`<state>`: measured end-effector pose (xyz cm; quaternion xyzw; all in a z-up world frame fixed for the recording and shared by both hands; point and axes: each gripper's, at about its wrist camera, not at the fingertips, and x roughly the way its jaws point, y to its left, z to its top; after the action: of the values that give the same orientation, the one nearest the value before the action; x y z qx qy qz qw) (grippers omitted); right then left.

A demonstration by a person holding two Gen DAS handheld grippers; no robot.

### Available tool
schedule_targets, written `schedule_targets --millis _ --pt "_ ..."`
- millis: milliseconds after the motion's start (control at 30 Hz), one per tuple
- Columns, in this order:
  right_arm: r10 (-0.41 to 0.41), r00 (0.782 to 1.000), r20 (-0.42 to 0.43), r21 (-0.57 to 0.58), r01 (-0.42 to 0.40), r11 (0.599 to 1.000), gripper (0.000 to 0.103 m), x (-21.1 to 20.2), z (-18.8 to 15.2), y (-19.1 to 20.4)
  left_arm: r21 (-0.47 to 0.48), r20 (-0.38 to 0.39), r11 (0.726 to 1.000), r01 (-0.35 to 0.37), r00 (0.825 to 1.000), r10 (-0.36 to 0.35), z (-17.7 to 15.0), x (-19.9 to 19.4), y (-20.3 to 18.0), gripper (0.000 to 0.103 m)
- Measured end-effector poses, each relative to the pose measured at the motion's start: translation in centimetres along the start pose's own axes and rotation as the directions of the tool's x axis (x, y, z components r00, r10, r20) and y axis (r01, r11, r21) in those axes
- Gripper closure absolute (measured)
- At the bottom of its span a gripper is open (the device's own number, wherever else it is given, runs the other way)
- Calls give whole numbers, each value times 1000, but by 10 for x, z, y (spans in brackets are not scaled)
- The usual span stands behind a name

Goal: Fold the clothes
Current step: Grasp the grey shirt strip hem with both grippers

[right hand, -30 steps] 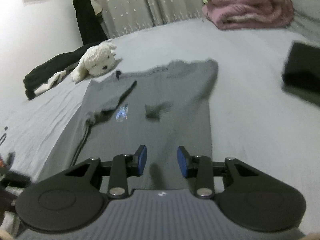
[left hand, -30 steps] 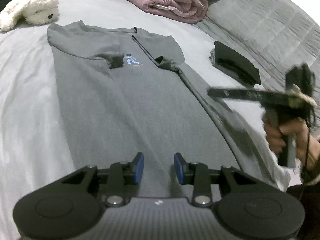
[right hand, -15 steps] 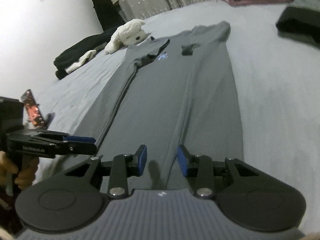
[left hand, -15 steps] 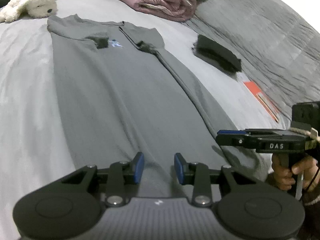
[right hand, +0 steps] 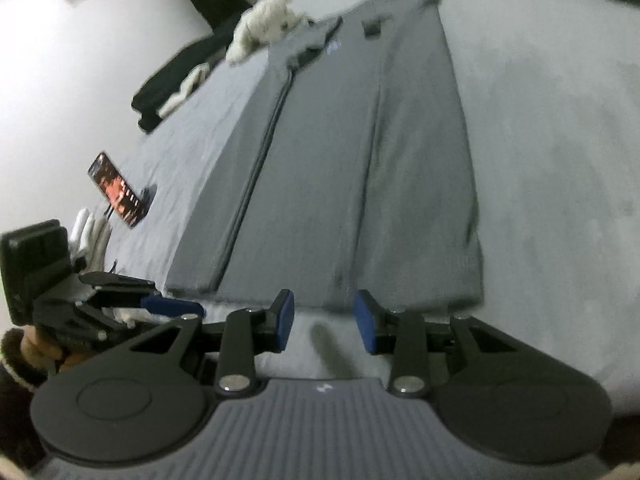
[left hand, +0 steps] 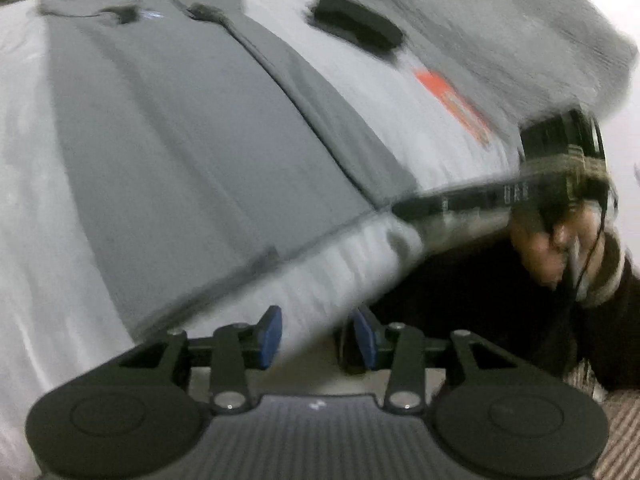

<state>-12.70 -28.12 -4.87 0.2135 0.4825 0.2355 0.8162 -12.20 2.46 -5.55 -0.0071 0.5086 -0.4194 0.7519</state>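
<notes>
**Grey shirt lies lengthwise, both grippers at its hem**

On the pale bed [right hand: 560,160] the grey shirt [right hand: 340,160] lies flat with both sides folded in. Its long axis runs from the near hem to the far collar, where a white plush toy [right hand: 264,24] sits just beside it.

The right wrist view alone shows a phone [right hand: 118,190] and white gloves [right hand: 90,236] on the left of the bed, and dark clothes [right hand: 172,80] farther back. Only the left wrist view shows a folded black garment [left hand: 356,26] and an orange packet [left hand: 456,104] to the right.

A second ago both cameras were over the shirt's middle; now they sit past the near hem. The left gripper [left hand: 316,336] has just been opening, its jaws apart over bare sheet and empty. The right gripper [right hand: 324,316] is parted too, holding nothing.
</notes>
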Motion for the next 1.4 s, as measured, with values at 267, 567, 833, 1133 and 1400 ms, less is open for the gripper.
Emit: schedule_targets --millis 267,567,833,1133,1400 --pt "40 999 3 32 -40 999 63 -39 5 -5 -59 72 998 19 997 -15 -11 -41 12 44" --pt "-39 998 58 127 32 991 63 -53 19 -45 -230 130 973 -16 990 47 -16 -61 58 44" --pt "-53 998 25 180 48 983 65 -24 35 -66 -388 155 920 48 988 14 -6 -38 97 47" --pt "88 995 -39 240 -76 968 76 -1 35 -74 -425 209 886 185 973 -103 -13 -20 105 58" --pt "164 986 -26 279 -150 948 91 -6 37 -77 -437 205 872 219 969 -140 -17 -16 104 95"
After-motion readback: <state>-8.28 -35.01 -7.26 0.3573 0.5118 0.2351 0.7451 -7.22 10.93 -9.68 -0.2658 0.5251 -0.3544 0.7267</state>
